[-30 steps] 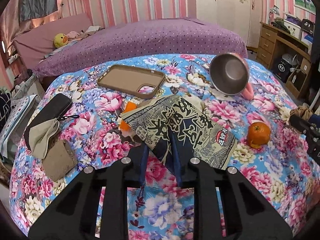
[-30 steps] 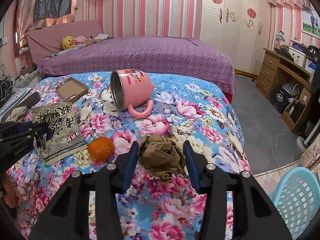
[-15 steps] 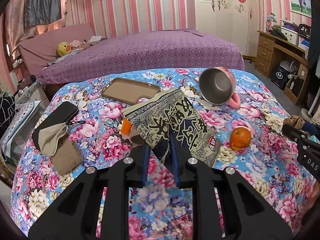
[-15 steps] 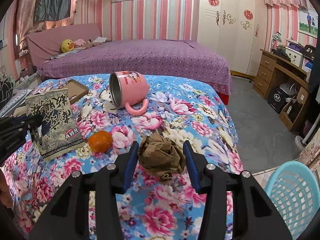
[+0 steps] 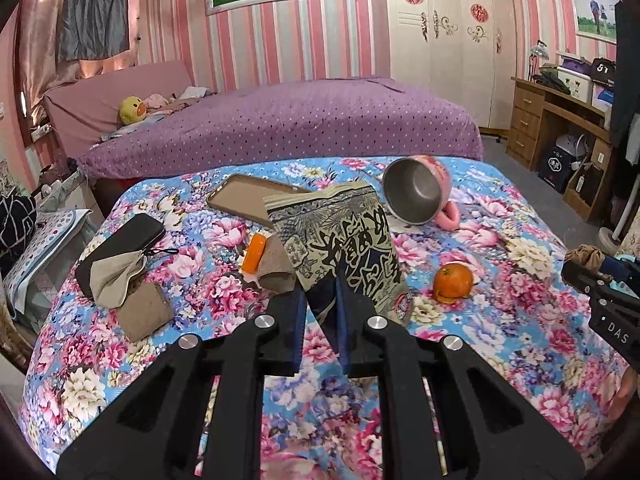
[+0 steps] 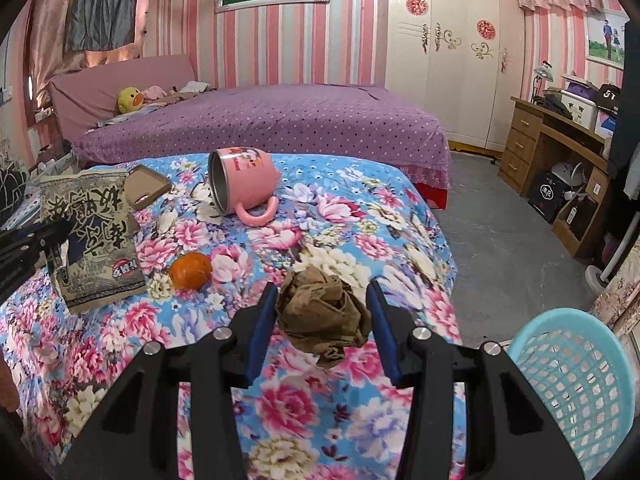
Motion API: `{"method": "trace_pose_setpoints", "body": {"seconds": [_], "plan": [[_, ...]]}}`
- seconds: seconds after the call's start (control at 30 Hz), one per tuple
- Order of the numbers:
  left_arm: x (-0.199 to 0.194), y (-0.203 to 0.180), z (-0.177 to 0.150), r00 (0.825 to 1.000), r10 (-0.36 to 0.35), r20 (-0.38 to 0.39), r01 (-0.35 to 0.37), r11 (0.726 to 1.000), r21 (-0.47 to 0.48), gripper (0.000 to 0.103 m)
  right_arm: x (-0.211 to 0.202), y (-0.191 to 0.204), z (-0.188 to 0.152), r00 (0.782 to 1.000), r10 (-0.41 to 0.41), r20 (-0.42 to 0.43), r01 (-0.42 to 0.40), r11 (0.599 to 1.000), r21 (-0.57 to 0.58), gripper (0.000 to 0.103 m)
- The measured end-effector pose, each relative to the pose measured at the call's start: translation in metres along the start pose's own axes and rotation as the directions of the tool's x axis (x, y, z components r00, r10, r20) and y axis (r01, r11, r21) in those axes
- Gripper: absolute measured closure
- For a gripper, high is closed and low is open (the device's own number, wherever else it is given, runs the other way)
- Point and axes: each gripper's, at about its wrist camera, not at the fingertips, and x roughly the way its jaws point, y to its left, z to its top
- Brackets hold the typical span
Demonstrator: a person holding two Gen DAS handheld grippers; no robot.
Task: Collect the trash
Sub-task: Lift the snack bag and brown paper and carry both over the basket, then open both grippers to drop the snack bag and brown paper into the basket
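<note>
A printed black-and-tan snack bag (image 5: pixel 340 236) stands tilted up off the floral bedspread (image 5: pixel 500 320). My left gripper (image 5: pixel 320 300) has its jaws closing, with the bag's lower corner pinched between them. The same bag (image 6: pixel 90 232) shows at the left of the right wrist view. My right gripper (image 6: pixel 322 286) is shut on a crumpled brown paper wad (image 6: pixel 324 320), held above the bed's edge. A light blue plastic basket (image 6: pixel 572 392) stands on the floor at the lower right.
On the bedspread lie a tipped pink mug (image 5: pixel 416 196), an orange (image 5: pixel 452 282), a tan phone case (image 5: pixel 248 200), a black phone (image 5: pixel 124 240) with a beige cloth, a small orange cap (image 5: pixel 256 254) and brown cardboard scraps (image 5: pixel 144 312). A wooden desk (image 6: pixel 560 152) stands right.
The left gripper has lifted the bag off the bedspread and tilted it upright. The right gripper has drawn back with the wad, and more of the blue basket shows.
</note>
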Motion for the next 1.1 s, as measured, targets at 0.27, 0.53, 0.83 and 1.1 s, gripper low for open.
{"method": "trace_pose_setpoints", "body": {"seconds": [0.27, 0.53, 0.83, 1.1], "plan": [[-0.027, -0.01, 0.005, 0.998, -0.019, 0.057, 0.017, 1.0, 0.024, 0.094, -0.019, -0.028, -0.005, 1.0, -0.009, 0.026, 0.008, 0.999, 0.046, 0.058], [-0.051, -0.041, 0.02, 0.995, -0.073, 0.07, 0.072, 0.997, 0.021, 0.094, -0.042, -0.073, -0.006, 0.997, -0.064, 0.054, 0.058, 0.994, 0.096, 0.058], [-0.083, -0.139, 0.021, 0.971, -0.226, 0.083, 0.219, 0.972, 0.08, 0.094, -0.071, -0.155, -0.028, 0.982, -0.185, 0.035, 0.178, 0.972, 0.155, 0.058], [-0.097, -0.238, 0.001, 0.931, -0.364, 0.039, 0.354, 0.922, 0.155, 0.094, -0.097, -0.226, -0.06, 0.957, -0.29, 0.007, 0.28, 0.93, 0.237, 0.058]]}}
